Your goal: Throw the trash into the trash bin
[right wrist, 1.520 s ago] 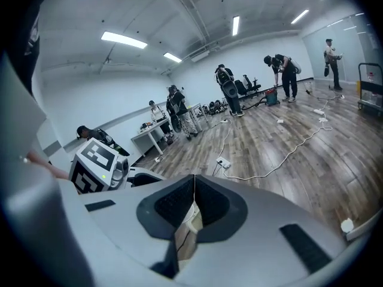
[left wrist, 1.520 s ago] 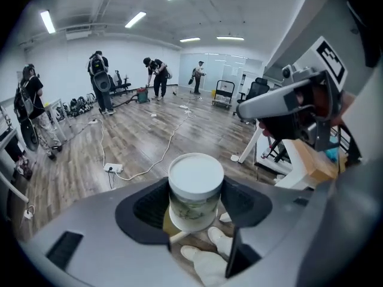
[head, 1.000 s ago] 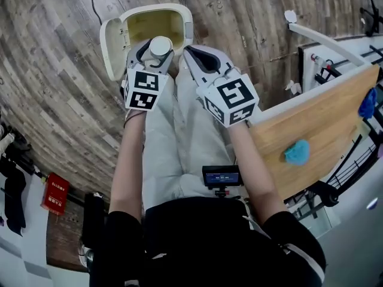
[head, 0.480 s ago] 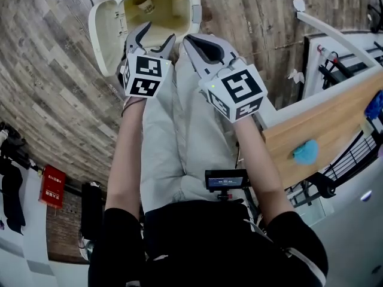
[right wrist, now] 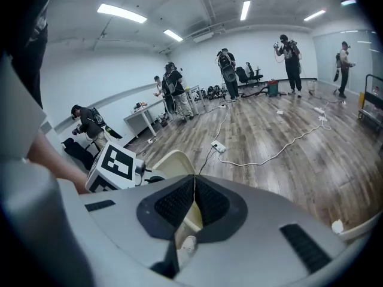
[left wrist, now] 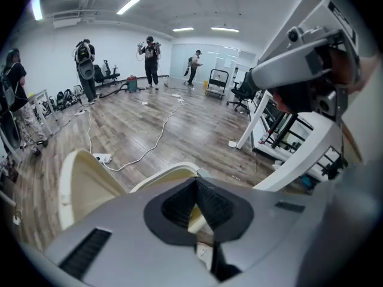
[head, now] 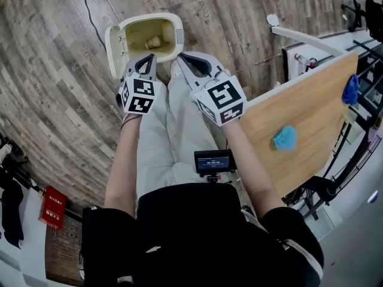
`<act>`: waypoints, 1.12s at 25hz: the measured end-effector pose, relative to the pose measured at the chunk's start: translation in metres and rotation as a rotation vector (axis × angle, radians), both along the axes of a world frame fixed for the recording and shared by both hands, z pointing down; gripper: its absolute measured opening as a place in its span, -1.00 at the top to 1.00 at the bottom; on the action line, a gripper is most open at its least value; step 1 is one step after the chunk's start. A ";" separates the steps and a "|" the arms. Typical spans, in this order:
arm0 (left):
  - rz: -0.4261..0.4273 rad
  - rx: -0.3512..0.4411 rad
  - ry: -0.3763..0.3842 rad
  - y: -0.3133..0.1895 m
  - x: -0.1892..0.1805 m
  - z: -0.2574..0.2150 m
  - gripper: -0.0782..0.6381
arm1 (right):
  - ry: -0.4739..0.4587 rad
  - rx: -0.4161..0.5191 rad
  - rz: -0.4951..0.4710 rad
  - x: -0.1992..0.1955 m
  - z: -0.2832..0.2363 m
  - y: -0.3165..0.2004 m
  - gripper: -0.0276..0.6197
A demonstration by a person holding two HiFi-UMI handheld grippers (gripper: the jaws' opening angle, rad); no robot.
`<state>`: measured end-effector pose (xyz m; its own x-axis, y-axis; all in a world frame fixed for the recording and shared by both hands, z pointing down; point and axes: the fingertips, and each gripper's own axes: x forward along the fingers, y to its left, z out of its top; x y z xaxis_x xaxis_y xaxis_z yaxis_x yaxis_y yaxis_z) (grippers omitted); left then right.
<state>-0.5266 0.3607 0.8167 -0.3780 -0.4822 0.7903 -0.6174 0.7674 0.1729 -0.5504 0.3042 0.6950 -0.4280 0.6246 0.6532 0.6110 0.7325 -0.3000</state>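
Note:
The cream trash bin [head: 179, 31] stands on the wooden floor with its lid [head: 113, 48] swung open to the left. A white cup [head: 154, 41] lies inside it. My left gripper [head: 149, 60] hovers over the bin's near edge, shut and empty; its pads meet at the tip in the left gripper view [left wrist: 196, 181], above the bin's rim [left wrist: 161, 179]. My right gripper [head: 178, 57] is beside it, also shut with nothing held [right wrist: 194, 178]. Through its jaws the right gripper view shows the bin [right wrist: 173, 160] and the cup [right wrist: 188, 242] below.
A wooden table [head: 311, 100] stands at the right with a blue crumpled piece [head: 285, 138] on it and another [head: 350, 89] at its far edge. A white cable [left wrist: 157, 139] and power strip [left wrist: 102, 158] lie on the floor; people stand far off.
A second ago my left gripper held the white cup over the bin. It opened, the cup dropped in, and now the jaws are shut. Both grippers have drawn back from the bin.

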 end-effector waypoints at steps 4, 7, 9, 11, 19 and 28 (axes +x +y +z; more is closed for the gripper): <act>0.008 0.032 -0.015 0.001 0.013 -0.070 0.76 | -0.030 0.028 0.012 0.003 -0.056 -0.011 0.91; 0.021 0.057 -0.075 0.010 0.017 -0.130 0.76 | -0.083 0.035 0.020 0.006 -0.102 -0.013 0.92; 0.013 0.085 -0.126 0.020 0.022 -0.173 0.76 | -0.120 0.026 0.023 0.013 -0.133 -0.010 0.92; 0.000 0.120 -0.199 0.030 0.019 -0.219 0.76 | -0.170 -0.008 0.017 0.015 -0.166 -0.004 0.92; 0.058 0.203 -0.525 0.052 0.023 -0.388 0.76 | -0.474 -0.122 -0.063 0.008 -0.313 0.034 0.92; 0.052 0.358 -0.745 0.053 0.010 -0.500 0.76 | -0.717 -0.208 -0.100 0.014 -0.395 0.063 0.92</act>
<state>-0.5163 0.4135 0.3166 -0.7124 -0.6882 0.1372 -0.6999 0.7111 -0.0672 -0.5369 0.3676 0.2995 -0.6387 0.7629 0.0998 0.7694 0.6349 0.0707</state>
